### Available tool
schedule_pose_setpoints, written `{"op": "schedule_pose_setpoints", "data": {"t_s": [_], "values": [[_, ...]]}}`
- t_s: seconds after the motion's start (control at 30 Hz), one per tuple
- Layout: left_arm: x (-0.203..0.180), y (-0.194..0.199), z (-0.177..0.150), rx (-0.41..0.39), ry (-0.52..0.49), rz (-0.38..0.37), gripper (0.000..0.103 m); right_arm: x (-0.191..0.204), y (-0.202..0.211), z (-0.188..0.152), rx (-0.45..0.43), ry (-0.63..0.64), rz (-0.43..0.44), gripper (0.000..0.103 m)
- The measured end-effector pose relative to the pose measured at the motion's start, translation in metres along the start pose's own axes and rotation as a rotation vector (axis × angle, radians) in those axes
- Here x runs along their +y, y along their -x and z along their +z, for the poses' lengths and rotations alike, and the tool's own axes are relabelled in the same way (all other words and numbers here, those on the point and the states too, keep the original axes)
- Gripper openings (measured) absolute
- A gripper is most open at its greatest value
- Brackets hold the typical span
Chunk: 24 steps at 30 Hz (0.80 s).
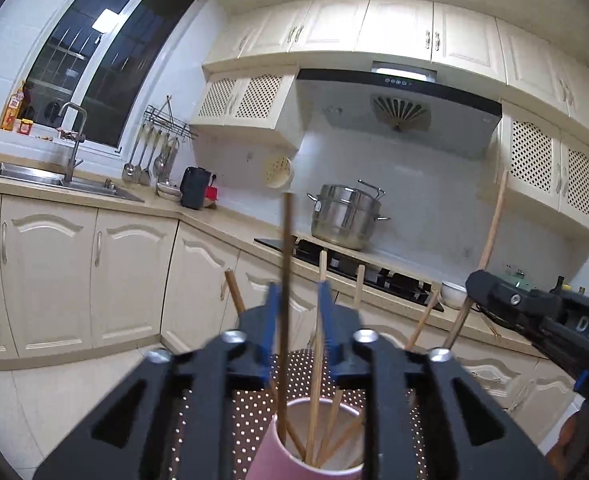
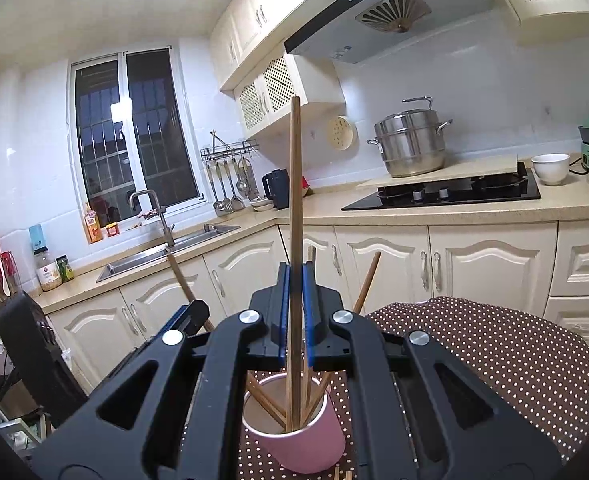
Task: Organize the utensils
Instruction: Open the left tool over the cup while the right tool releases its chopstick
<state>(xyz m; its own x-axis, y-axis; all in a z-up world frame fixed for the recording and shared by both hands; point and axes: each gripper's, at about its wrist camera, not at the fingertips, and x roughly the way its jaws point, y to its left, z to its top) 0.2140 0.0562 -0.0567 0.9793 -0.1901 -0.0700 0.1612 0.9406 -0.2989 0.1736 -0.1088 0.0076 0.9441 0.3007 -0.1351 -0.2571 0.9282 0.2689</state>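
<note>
Both level over the pink cup (image 2: 302,436): right gripper (image 2: 294,304) clamps 1 chopstick (image 2: 294,200), left gripper (image 1: 297,312) narrowly parted.

I see little room over the pink cup (image 2: 300,434) — slanting chopsticks (image 2: 364,284) fan out across its mouth on both sides, and the other gripper (image 1: 470,280) crowds the right — while the polka-dot tablecloth (image 2: 494,356) beyond lies free.

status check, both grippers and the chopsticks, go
Right gripper shut on upright chopstick, tip in pink cup. Left gripper open around dark chopstick. Nothing blocking the cup.
</note>
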Motion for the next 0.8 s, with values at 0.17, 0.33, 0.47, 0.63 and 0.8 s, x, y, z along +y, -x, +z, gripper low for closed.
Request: {"op": "schedule_pose_setpoints", "data": {"t_s": [0.17, 0.33, 0.47, 0.63, 0.8], "values": [[0.006, 0.007, 0.002, 0.062, 0.002, 0.005, 0.044, 0.000, 0.001, -0.008, 0.018, -0.006, -0.010, 0.007], [0.011, 0.020, 0.005, 0.086, -0.007, 0.060, 0.052, 0.000, 0.005, -0.013, 0.028, -0.012, -0.017, 0.007], [0.012, 0.027, 0.009, 0.122, -0.001, 0.094, 0.055, -0.001, 0.008, -0.017, 0.036, -0.016, -0.027, 0.007], [0.012, 0.037, 0.012, 0.139, -0.037, 0.143, 0.062, -0.001, 0.010, -0.023, 0.058, -0.024, -0.039, 0.007], [0.014, 0.042, 0.012, 0.176, -0.043, 0.147, 0.064, -0.001, 0.011, -0.029, 0.084, -0.035, -0.043, 0.007]]}}
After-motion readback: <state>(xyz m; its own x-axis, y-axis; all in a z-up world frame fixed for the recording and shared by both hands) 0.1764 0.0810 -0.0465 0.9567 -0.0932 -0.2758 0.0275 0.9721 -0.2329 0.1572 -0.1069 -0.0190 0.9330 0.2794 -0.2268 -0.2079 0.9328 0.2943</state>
